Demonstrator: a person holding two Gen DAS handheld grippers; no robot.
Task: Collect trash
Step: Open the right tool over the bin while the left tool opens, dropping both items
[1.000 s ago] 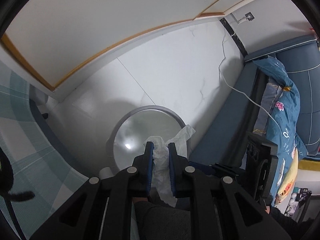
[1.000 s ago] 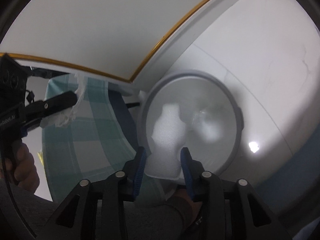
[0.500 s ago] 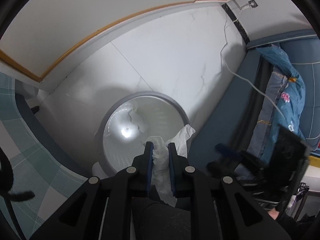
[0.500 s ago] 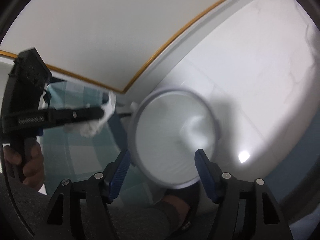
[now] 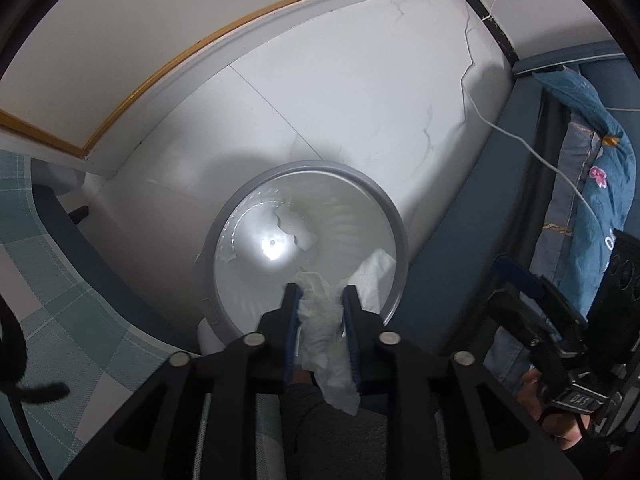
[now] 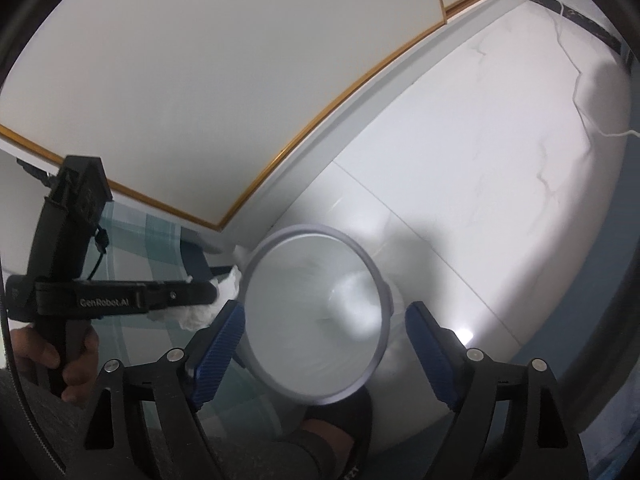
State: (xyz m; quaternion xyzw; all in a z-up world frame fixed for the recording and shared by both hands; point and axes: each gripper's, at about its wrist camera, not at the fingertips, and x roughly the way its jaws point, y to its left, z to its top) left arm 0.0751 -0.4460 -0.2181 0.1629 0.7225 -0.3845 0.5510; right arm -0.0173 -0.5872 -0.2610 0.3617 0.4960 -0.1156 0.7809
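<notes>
Tissue [image 5: 326, 334] sits between my left gripper's [image 5: 320, 300] just-loosening jaws above the bin [image 5: 394, 216] for dropping; right gripper [image 6: 324, 328] has spread, empty.

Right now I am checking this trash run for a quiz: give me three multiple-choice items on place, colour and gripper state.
1. Where does the crumpled tissue sit?
A. between the left gripper's fingers, over the bin's near rim
B. flat on the checked cloth
C. on the blue bedding

2. What colour is the rim of the round trash bin?
A. red
B. grey
C. green

3. How does the right gripper stand?
A. clamped on a bottle
C. shut on nothing
B. open, nothing between its fingers

Key: 1 A, the tissue is between the blue pads above the bin's edge, and those jaws have just been opening. 2 B, the ring around the white bin is grey in both views. 3 B, its blue pads stand far apart, having just been opening, with only the bin showing beyond them.
</notes>
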